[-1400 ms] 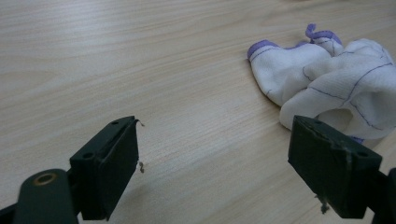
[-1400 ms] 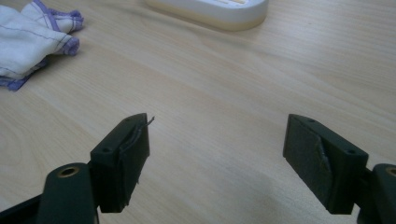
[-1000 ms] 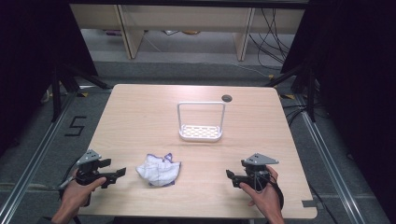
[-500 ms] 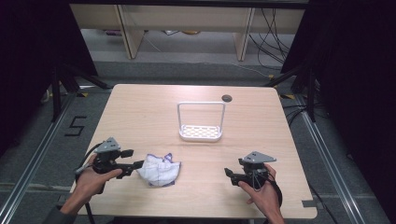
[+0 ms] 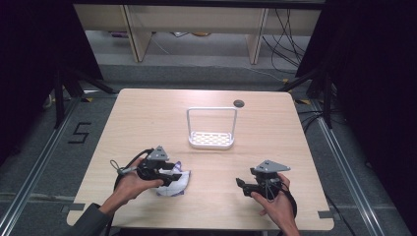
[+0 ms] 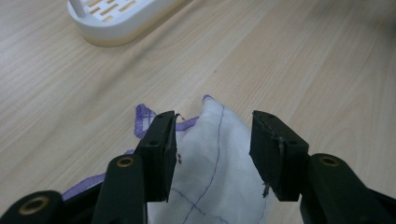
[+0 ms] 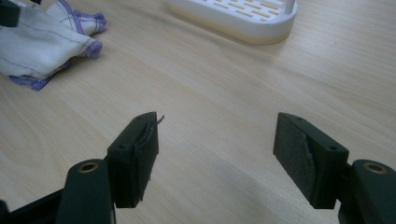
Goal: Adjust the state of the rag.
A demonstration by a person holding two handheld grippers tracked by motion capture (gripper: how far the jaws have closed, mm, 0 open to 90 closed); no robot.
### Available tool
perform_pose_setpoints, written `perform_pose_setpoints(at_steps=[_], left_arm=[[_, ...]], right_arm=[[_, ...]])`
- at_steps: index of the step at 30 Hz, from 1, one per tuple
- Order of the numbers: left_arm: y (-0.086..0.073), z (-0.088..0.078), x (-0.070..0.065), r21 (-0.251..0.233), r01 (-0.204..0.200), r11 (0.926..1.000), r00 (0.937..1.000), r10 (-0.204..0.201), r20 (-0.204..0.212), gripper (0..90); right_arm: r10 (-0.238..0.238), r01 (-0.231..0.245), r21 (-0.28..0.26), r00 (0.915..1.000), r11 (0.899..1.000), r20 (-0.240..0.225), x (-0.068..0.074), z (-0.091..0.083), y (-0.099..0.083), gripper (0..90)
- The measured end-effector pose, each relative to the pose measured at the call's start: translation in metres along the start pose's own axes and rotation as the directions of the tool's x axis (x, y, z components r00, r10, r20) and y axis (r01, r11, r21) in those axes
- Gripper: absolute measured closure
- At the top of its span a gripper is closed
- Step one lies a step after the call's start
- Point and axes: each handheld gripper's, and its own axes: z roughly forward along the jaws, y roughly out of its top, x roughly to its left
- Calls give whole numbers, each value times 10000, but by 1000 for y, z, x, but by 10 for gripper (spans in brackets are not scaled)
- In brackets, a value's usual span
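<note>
1. Cloth (image 5: pixel 173 183), white with purple stitched edging, lying crumpled on the near-left part of the worktop (image 5: pixel 147 118), well apart from the rack.
2. Spreading pale wood grain wide beneath everything, bare between cloth and right gripper.
3. Standing upright at mid-worktop: white rack (image 5: pixel 211 129), slotted base and tall wire handle, beyond both grippers.
4. Reaching over the cloth: left gripper (image 6: pixel 214 154), jaws having just been closing, straddling a raised fold of fabric; left pad looking to be touching the cloth, right pad showing a gap, not yet clamping.
5. Hovering low over bare worktop at near right: right gripper (image 7: pixel 215 158), jaws standing wide, holding nothing, well apart from the cloth.
</note>
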Motion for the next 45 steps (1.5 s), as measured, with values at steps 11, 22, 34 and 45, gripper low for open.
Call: perform_pose_setpoints(at_steps=[11, 22, 34, 45], left_arm=[[5, 26, 0, 588, -85, 9982, 10000, 86, -13, 565], [8, 34, 5, 569, -376, 9977, 9992, 366, 189, 867], [33, -57, 5, -2450, 10, 9695, 9995, 67, 305, 877], [57, -106, 12, -3384, 69, 9410, 10000, -78, -13, 878]], right_arm=[[-47, 48, 25, 9999, 10000, -97, 2, 3, 1, 322], [82, -82, -5, 9995, 10000, -321, -1, 7, 0, 324], [308, -306, 62, 9989, 9995, -355, 2, 7, -1, 328], [132, -129, 94, 9993, 9999, -360, 15, 4, -5, 328]])
